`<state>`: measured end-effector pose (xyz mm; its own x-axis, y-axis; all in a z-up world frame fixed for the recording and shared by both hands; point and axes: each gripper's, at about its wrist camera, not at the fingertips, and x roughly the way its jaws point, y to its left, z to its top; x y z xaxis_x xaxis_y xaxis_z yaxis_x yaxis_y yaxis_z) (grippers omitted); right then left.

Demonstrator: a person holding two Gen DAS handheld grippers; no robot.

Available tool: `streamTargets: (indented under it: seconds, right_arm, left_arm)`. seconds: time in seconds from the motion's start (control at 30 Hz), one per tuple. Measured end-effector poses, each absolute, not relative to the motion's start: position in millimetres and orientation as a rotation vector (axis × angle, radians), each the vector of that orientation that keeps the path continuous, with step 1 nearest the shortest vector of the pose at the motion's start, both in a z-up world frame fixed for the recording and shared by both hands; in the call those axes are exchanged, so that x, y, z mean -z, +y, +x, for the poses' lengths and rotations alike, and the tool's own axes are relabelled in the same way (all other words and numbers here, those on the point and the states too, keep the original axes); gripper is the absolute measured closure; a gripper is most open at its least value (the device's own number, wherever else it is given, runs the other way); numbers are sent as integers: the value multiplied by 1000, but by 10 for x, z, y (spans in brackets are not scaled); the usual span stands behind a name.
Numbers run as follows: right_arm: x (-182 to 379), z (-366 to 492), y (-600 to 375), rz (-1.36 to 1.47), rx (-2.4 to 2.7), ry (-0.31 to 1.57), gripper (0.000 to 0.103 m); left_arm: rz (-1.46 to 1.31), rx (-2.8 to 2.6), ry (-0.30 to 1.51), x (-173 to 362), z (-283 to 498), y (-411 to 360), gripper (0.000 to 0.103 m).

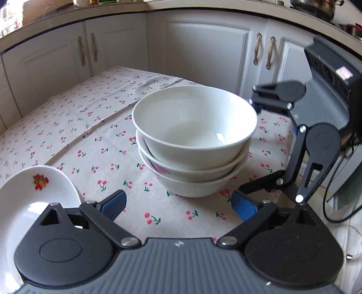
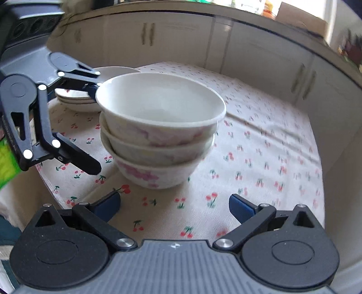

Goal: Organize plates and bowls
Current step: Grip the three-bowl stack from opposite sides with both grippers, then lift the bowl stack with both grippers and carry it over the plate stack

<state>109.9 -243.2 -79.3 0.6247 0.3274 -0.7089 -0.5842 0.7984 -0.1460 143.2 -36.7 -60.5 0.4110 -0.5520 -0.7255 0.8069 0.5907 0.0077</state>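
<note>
Three white bowls [image 1: 194,140] sit nested in a stack on the cherry-print tablecloth [image 1: 67,126]; the lower ones carry pink flowers [image 2: 140,174]. My left gripper [image 1: 178,205] stands open just short of the stack, nothing between its blue pads. In the right wrist view the bowl stack [image 2: 158,135] lies ahead of my open right gripper [image 2: 175,207]. Each gripper shows in the other's view, open beside the stack: right gripper [image 1: 247,147], left gripper [image 2: 96,127]. Their upper fingers are close to the top bowl's rim; contact cannot be told. A white plate with a fruit print [image 1: 25,199] lies at the near left.
A low stack of white plates [image 2: 77,99] rests behind the bowls on the left. White cabinet doors [image 1: 203,49] under a countertop run around the table. A metal pot [image 1: 316,6] stands on the counter. A black cable [image 1: 332,203] hangs off the right.
</note>
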Motion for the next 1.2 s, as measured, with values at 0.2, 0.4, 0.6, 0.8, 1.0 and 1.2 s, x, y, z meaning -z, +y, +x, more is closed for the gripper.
streamTargets:
  seconds: [0.2, 0.4, 0.6, 0.8, 1.0, 1.2]
  right_arm:
    - [652, 1270, -2393, -469, -631, 691, 0]
    - [599, 1389, -2363, -527, -760, 709, 9]
    - [576, 1427, -2377, -539, -831, 732, 17]
    - [534, 1384, -2393, -552, -855, 741, 21]
    - [560, 1482, -2379, -583, -886, 759, 21]
    - [552, 1517, -2377, -586, -915, 773, 20]
  left_arm:
    - [420, 930, 744, 639, 1532, -426, 5]
    - [439, 1003, 749, 671, 1595, -463, 12]
    - [435, 1052, 744, 648, 1637, -455, 19]
    - [445, 1094, 749, 639, 1666, -474, 26]
    - [458, 1118, 762, 641, 1713, -483, 26]
    - [467, 1146, 775, 652, 1782, -509, 23]
